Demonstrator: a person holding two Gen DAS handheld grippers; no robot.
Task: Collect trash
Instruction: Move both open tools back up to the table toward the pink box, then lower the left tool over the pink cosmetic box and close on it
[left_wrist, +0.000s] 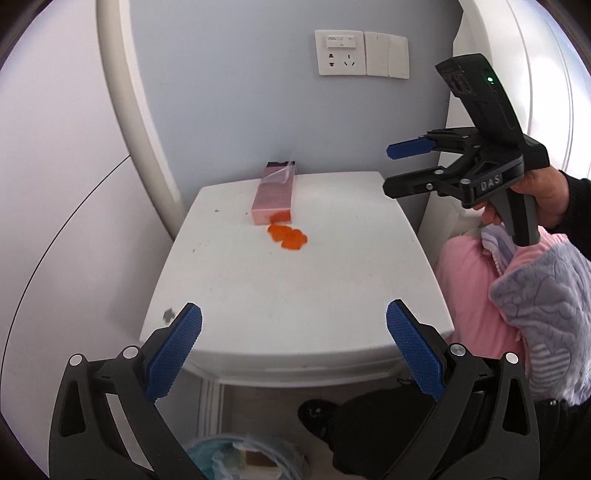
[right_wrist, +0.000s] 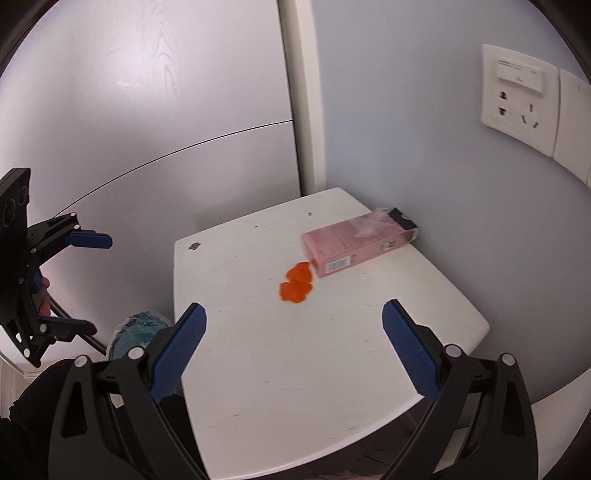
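Observation:
A pink carton (left_wrist: 274, 197) with torn clear wrap lies on the white bedside table (left_wrist: 295, 295) near the wall. Orange peel scraps (left_wrist: 288, 236) lie just in front of it. Both show in the right wrist view too: carton (right_wrist: 354, 247), scraps (right_wrist: 295, 284). My left gripper (left_wrist: 293, 339) is open and empty over the table's near edge. My right gripper (right_wrist: 293, 343) is open and empty, above the table's right side; it also shows in the left wrist view (left_wrist: 393, 166). The left gripper appears in the right wrist view (right_wrist: 88, 280).
A bin lined with a blue-green bag (left_wrist: 236, 458) sits on the floor below the table, also seen in the right wrist view (right_wrist: 140, 328). Pink and grey bedding (left_wrist: 517, 295) lies to the right. A wall socket (left_wrist: 340, 51) is above the table.

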